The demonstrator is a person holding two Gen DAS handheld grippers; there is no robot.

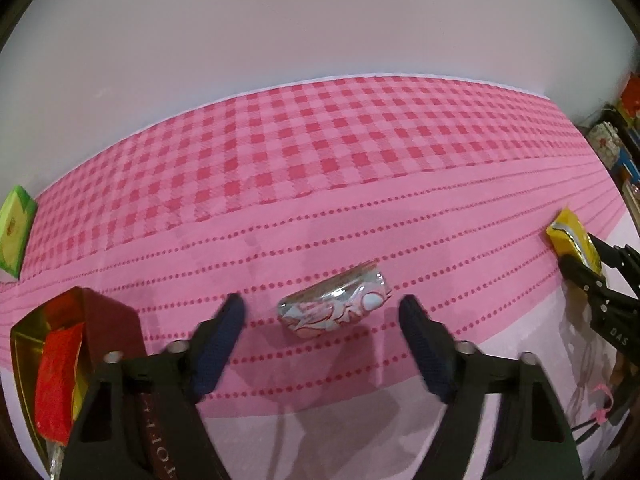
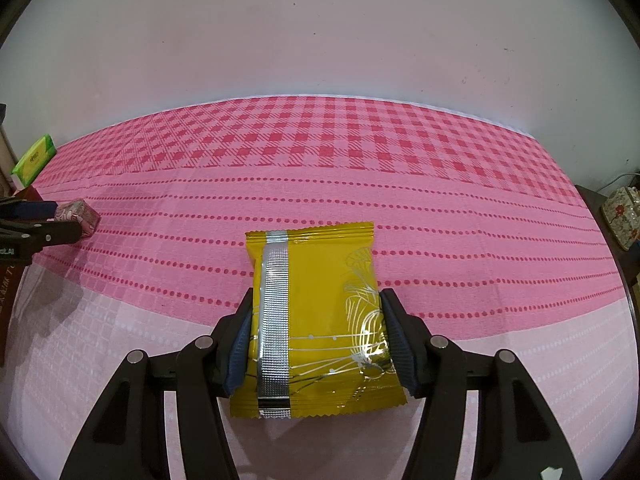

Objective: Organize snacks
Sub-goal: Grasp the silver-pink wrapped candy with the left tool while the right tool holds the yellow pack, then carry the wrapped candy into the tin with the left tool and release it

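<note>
**Surroundings Outside the Task**

We see a pink tablecloth (image 2: pixel 460 216), checked at the far side and dotted in rows nearer us, below a plain pale wall (image 2: pixel 320 40). At the right edge we note a floral-patterned container (image 2: pixel 622 216) on dark furniture (image 2: pixel 588 196), beside cluttered shelving (image 1: pixel 624 140).

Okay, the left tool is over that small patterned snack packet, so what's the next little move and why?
Probably lower the left tool a bit further and close it on the small pink-and-white patterned snack packet. The packet lies on the pink cloth between the open fingers, untouched.
</note>
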